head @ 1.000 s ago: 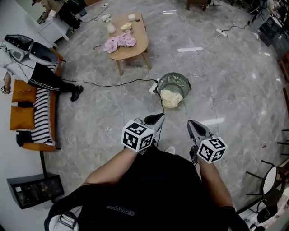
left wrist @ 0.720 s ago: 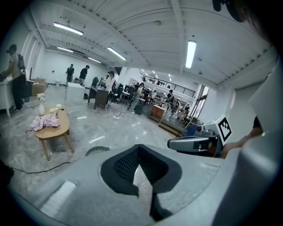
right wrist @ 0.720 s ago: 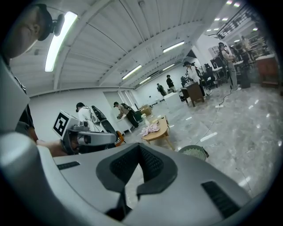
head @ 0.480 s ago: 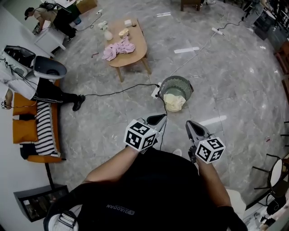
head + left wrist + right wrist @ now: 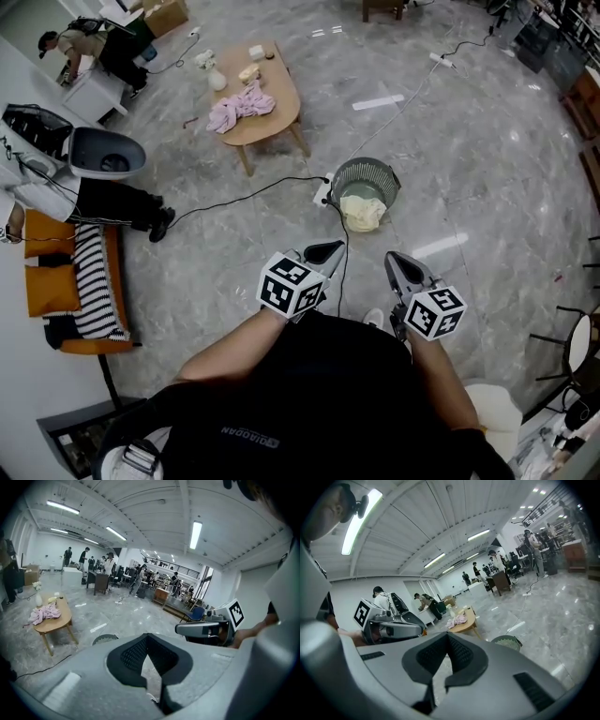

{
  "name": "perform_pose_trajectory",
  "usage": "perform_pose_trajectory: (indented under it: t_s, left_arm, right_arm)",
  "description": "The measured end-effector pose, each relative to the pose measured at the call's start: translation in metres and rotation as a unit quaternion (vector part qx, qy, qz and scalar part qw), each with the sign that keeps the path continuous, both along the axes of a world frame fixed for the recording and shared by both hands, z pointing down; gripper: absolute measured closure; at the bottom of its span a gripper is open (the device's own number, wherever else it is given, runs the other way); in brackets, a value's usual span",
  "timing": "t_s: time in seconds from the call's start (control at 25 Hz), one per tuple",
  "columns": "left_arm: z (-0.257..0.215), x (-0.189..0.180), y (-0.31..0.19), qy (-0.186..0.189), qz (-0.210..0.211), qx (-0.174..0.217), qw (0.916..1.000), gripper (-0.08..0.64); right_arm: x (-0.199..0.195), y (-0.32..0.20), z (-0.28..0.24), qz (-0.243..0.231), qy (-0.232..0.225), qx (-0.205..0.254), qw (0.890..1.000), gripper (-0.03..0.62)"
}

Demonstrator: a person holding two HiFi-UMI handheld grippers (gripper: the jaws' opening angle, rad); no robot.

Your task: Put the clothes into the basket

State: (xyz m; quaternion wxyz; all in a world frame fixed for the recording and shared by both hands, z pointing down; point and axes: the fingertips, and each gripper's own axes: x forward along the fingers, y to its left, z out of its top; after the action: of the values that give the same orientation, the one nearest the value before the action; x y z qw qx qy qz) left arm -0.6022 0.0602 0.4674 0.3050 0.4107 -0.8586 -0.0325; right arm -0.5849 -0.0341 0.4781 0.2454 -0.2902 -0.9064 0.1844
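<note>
Clothes sit in two places ahead of you. A pale yellow garment (image 5: pixel 361 213) is bunched inside the basket (image 5: pixel 364 172) and droops over the rim on your side. A pink garment (image 5: pixel 241 104) lies crumpled on the oval wooden table (image 5: pixel 277 108) further off, well apart from the basket. The basket is a round, dark wire-mesh bin standing upright on the grey marble floor, between you and the table; apart from the yellow garment, you can't make out anything else in it. A white power strip (image 5: pixel 322 193) lies just beside its left rim, with a black cable (image 5: pixel 234 194) trailing away to the left. On the table behind the pink garment stand a white vase (image 5: pixel 217 80) and a few small pale items too small to identify. Your left gripper (image 5: pixel 328 249) and right gripper (image 5: pixel 395 262) are side by side in front of your chest, both aimed toward the basket and well short of it. In each gripper view the jaws are pressed together at the tips with nothing between them. Each gripper carries a cube with black-and-white square markers and no letters. The only writing visible is small grey lettering on your black shirt (image 5: pixel 309 394), seen upside down from above, which appears to read "JIAODAN". Off to your left an orange sofa (image 5: pixel 52 291) carries a black-and-white striped cloth (image 5: pixel 94 281).
</note>
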Motion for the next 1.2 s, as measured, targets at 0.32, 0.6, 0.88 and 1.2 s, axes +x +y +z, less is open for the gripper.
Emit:
perform_pose_trajectory:
  t_s: [0.32,0.6,0.88,1.2]
  left_arm:
    - [-0.0011,0.0033,0.0007,-0.001,0.006,0.002,1.0,0.56]
    - [-0.0023,0.0034,0.0019,-0.003,0.004,0.002,1.0,0.56]
    - [-0.0044,0.0044,0.0026,-0.005,0.002,0.003,1.0,0.56]
    - [-0.006,0.0017,0.0043,-0.007,-0.001,0.002,1.0,0.56]
  right_arm:
    - [0.0033,-0.0002,0.0002,0.0,0.0,0.01,1.0,0.578]
    - [0.0021,0.0003,0.0004,-0.002,0.003,0.006,1.0,0.578]
    - [0.0008,0.0023,-0.0025,-0.006,-0.001,0.006,1.0,0.578]
    - [-0.0006,0.0018,-0.0013,-0.006,0.001,0.007,1.0,0.578]
